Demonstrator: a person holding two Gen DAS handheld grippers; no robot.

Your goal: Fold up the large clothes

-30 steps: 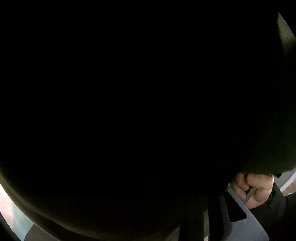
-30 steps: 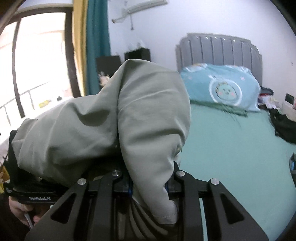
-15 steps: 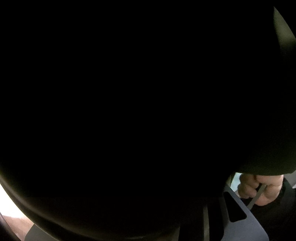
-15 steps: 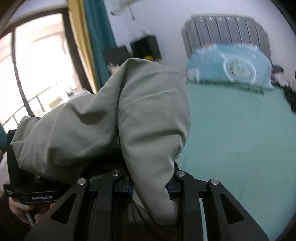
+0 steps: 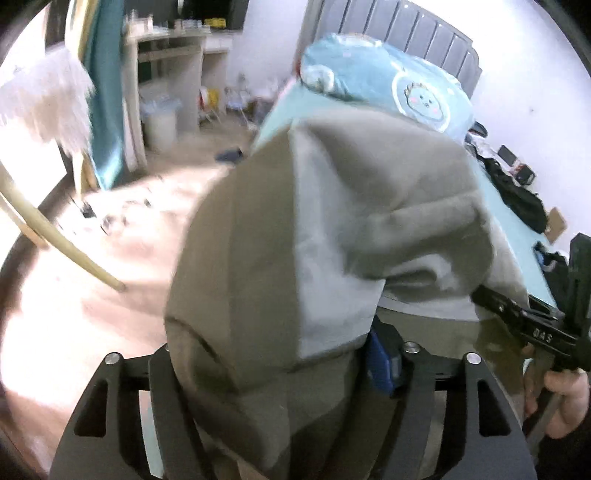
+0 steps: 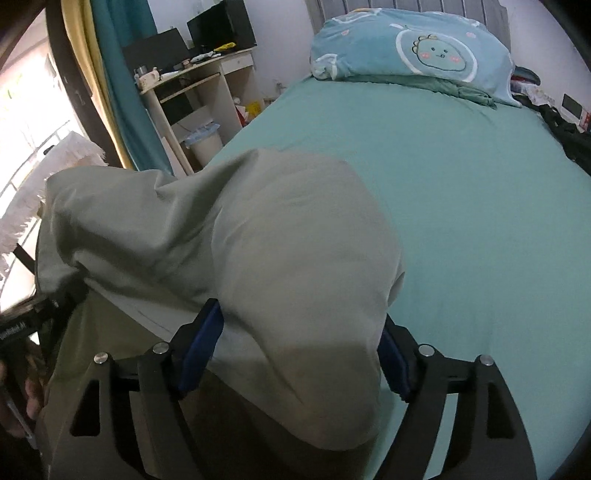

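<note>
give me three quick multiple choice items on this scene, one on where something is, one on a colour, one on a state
1. Where is the cartoon pillow?
A. on the floor
B. at the head of the bed, by the grey headboard
C. on the desk

2. What colour is the bed sheet?
A. teal green
B. red
C. white

3. What is the state of the grey-green garment?
A. laid out flat on the bed
B. hung on a hanger
C. bunched up, draped over the right tool and the left tool

Answers:
1 B, it lies against the headboard at the far end of the sheet.
2 A, the bare mattress cover shows teal green in the right wrist view.
3 C, each wrist view shows the cloth heaped between and over that tool's fingers.
</note>
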